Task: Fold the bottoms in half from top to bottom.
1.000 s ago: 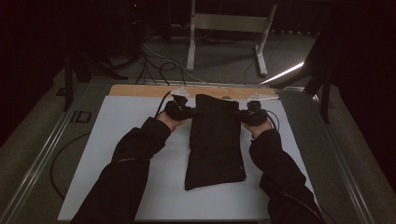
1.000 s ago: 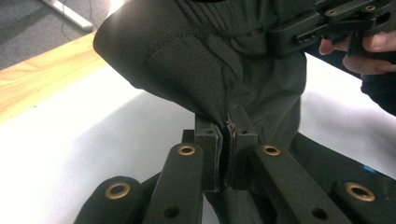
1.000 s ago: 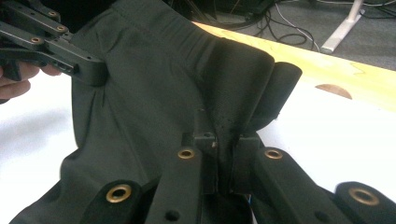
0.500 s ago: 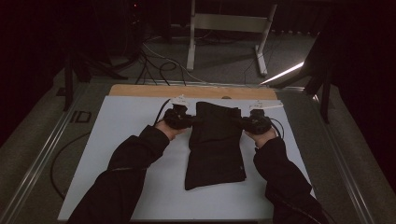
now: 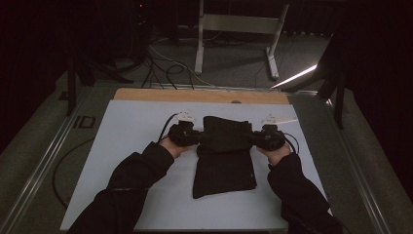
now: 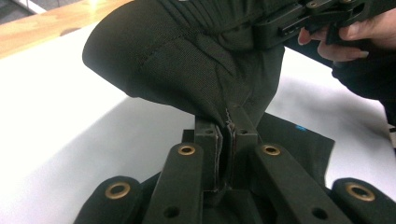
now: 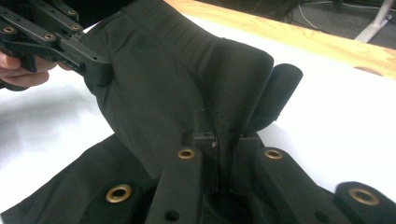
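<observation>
A black cloth garment (image 5: 225, 156) lies lengthwise on the white table top (image 5: 131, 146). Its far end is lifted and folded back toward me. My left gripper (image 5: 195, 137) is shut on the cloth's left edge, and my right gripper (image 5: 257, 139) is shut on its right edge. In the left gripper view the fabric (image 6: 187, 60) is pinched between the jaws of the left gripper (image 6: 228, 128) and bulges upward. The right gripper view has the cloth (image 7: 177, 88) clamped in the right gripper (image 7: 223, 135), with the left gripper (image 7: 93, 63) holding the other edge farther off.
A wooden strip (image 5: 199, 95) runs along the table's far edge. Metal rails (image 5: 44, 161) border both sides. A cable (image 5: 63, 165) curls over the left of the table. Beyond the table stand a white frame (image 5: 238, 29) and floor cables (image 5: 160, 63).
Both grippers have drawn the garment's far end toward me, lifting it off the table and folding it over the rest of the cloth. Both stay shut on it.
</observation>
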Demonstrator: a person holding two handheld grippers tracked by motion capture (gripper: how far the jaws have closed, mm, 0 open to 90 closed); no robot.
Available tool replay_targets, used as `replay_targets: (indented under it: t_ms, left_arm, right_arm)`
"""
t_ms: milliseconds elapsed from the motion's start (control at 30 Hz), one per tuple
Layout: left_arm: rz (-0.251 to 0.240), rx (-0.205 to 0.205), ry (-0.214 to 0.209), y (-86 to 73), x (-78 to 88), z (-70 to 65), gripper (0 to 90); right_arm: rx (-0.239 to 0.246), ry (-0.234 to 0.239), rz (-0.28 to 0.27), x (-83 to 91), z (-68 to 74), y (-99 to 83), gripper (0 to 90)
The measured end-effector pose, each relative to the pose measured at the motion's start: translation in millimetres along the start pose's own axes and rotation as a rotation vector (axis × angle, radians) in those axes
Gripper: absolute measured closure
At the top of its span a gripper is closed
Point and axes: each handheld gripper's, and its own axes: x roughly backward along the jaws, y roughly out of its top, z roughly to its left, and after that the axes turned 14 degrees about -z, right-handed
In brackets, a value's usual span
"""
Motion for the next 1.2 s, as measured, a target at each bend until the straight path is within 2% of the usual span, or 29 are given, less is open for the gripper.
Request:
replay_targets:
  t_ms: [133,233,600,767,800,967,1000,1067,1200]
  left_arm:
    - [0.008,0.013,-0.011,-7.0,2.8,-5.6,85.6]
    - [0.015,0.007,-0.016,-13.0,4.4,-11.0,85.6]
    - [0.034,0.018,-0.031,-34.3,11.2,-29.8,85.6]
    - [0.057,-0.012,-0.03,-43.5,14.0,-39.7,85.6]
    - [0.059,-0.008,-0.033,-45.3,14.4,-41.0,85.7]
    - [0.081,-0.001,-0.042,-53.7,15.2,-47.4,85.6]
    - [0.083,0.002,-0.045,-55.5,15.1,-48.7,85.6]
    - [0.087,0.012,-0.045,-59.5,15.1,-51.0,85.6]
    - [0.097,0.021,-0.031,-67.4,13.8,-57.1,85.6]
  right_arm:
    - [-0.014,0.021,0.003,5.5,5.0,-7.6,85.0]
    - [-0.024,0.029,0.006,9.4,9.1,-13.4,85.0]
    - [-0.025,0.048,0.044,18.9,24.8,-29.7,85.0]
    - [-0.031,0.057,0.068,23.4,32.8,-36.3,85.0]
    - [-0.02,0.059,0.075,24.3,34.3,-37.1,85.0]
    - [-0.037,0.061,0.097,28.3,41.5,-42.6,85.0]
    - [-0.025,0.061,0.107,29.4,42.3,-44.3,85.0]
    - [-0.045,0.066,0.108,30.8,43.7,-49.0,84.9]
    - [-0.057,0.059,0.126,31.7,45.0,-57.9,84.9]
